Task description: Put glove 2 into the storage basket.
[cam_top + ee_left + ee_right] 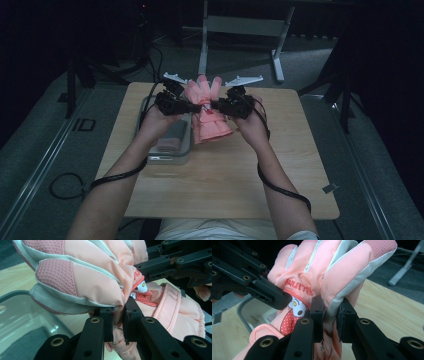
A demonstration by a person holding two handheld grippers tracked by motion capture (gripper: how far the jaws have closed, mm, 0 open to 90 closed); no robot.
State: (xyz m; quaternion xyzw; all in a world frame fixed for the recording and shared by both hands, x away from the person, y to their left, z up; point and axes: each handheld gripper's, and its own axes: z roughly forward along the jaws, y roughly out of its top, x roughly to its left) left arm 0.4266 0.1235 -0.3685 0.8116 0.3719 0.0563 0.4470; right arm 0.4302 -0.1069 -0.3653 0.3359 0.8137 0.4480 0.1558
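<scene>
A person seated at the near edge of a pale wooden bench (280, 165) holds a pink padded glove (209, 112) up above the bench top, pinched from both sides by two hand-held grippers. In the high view the glove hangs over the middle of the far half of the bench, fingers pointing up and away from the person, cuff hanging down toward the wood. The left gripper (192, 106) grips it from the left and the right gripper (214, 105) from the right, the two tips near each other at the glove's middle.

The left gripper view has that gripper's black jaws (118, 322) closed on a fold of the glove's pink fabric (82, 277), just below the fingers, whose tips carry textured pink patches edged in pale grey. A small cartoon patch in red with white dots (142, 291) sits on the back of the glove, and the other gripper's black jaws reach in from the upper right.

In the right gripper view the jaws (329, 317) are clamped on the glove's (329, 272) grey-trimmed outer edge, with red lettering (298, 287) across the knuckles above the cartoon patch.

Left of the glove, a clear lidded container (170, 150) rests on the bench beneath the person's left hand (155, 120). Black cables trail from both grippers along the forearms. Beyond the bench, the white legs of a frame (240, 30) stand on the dark floor.
</scene>
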